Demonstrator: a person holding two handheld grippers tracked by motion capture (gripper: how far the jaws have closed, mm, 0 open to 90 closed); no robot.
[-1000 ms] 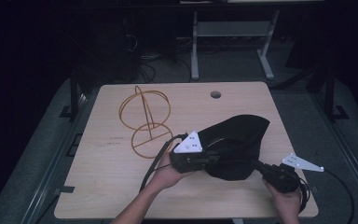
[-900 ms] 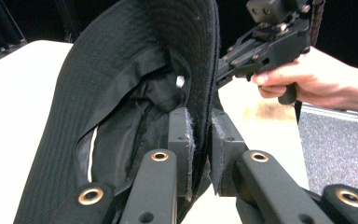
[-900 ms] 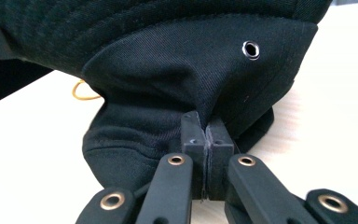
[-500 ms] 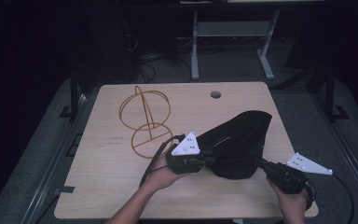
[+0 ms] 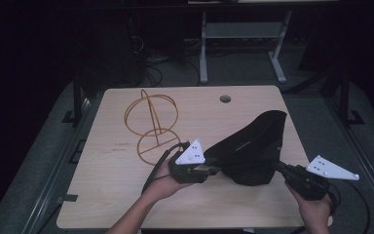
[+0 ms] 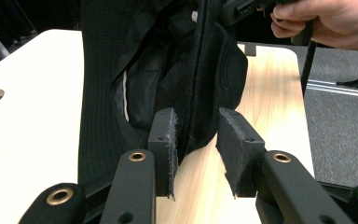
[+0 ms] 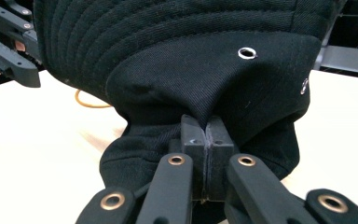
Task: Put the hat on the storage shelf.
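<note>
Item: black bucket hat (image 5: 254,148), on the near right part of the light wooden table (image 5: 126,204), its near side lifted off the surface and its far edge rising to a peak.

Right gripper (image 5: 278,167): we found its jaws pressed together on a pinch of the hat's fabric; in the right gripper view (image 7: 207,135) the two pads met with only a fold of black cloth between them, just below two metal eyelets (image 7: 246,52). The right hand (image 5: 314,207) came in from the bottom right corner of the high view, wrist low, the gripper pointing up and left toward the hat.

Left gripper (image 5: 213,170): we found its jaws parted and just having been opening. In the left gripper view (image 6: 196,140) the hat's edge hung between the pads; the left-hand pad lay against the cloth, the other stood clear of it. The left hand (image 5: 168,178) reached in from the bottom centre, forearm angled up and right, gripper held roughly level and pointing right at the hat's near left edge.

Also on the table: an orange wire stand (image 5: 152,124), well to the left of the hat, and a round cable hole (image 5: 225,99) near the far edge.
</note>
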